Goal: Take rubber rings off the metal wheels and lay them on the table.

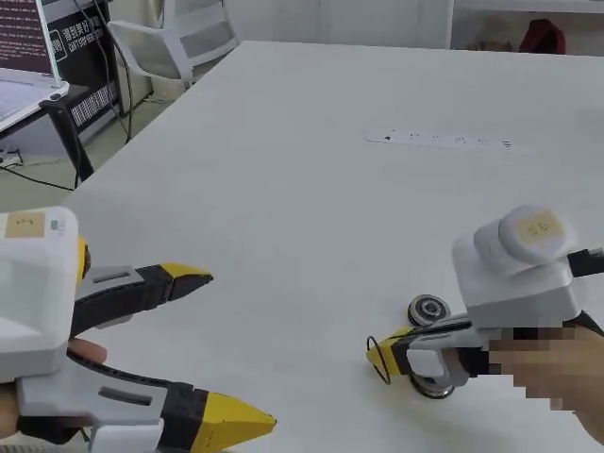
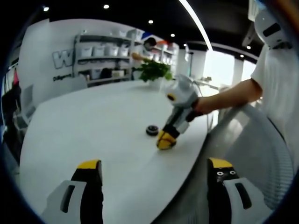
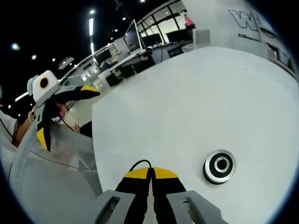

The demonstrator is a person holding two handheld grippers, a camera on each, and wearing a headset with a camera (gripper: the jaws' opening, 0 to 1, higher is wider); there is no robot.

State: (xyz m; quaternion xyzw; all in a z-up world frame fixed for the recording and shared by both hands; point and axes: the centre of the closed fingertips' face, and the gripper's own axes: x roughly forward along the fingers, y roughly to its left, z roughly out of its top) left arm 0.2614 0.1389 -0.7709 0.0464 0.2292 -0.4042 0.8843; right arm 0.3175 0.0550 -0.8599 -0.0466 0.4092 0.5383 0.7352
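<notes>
Black rubber ring [image 1: 377, 360], pinched upright; metal wheel [image 1: 429, 309], flat

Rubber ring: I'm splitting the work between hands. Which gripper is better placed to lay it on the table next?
Right. The right gripper is shut on the rubber ring, low over the table. The left gripper is open, holding nothing, off to the side.

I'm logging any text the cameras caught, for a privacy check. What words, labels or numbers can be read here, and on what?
"W": big letter on the back wall; the rest of the word is unreadable.
Small line beneath it: blurred.
Banner beside the table: white print, too small.
Sticker on the left gripper, sticker on the right gripper: marks too small.
Power strip on the table: markings too small.
</notes>
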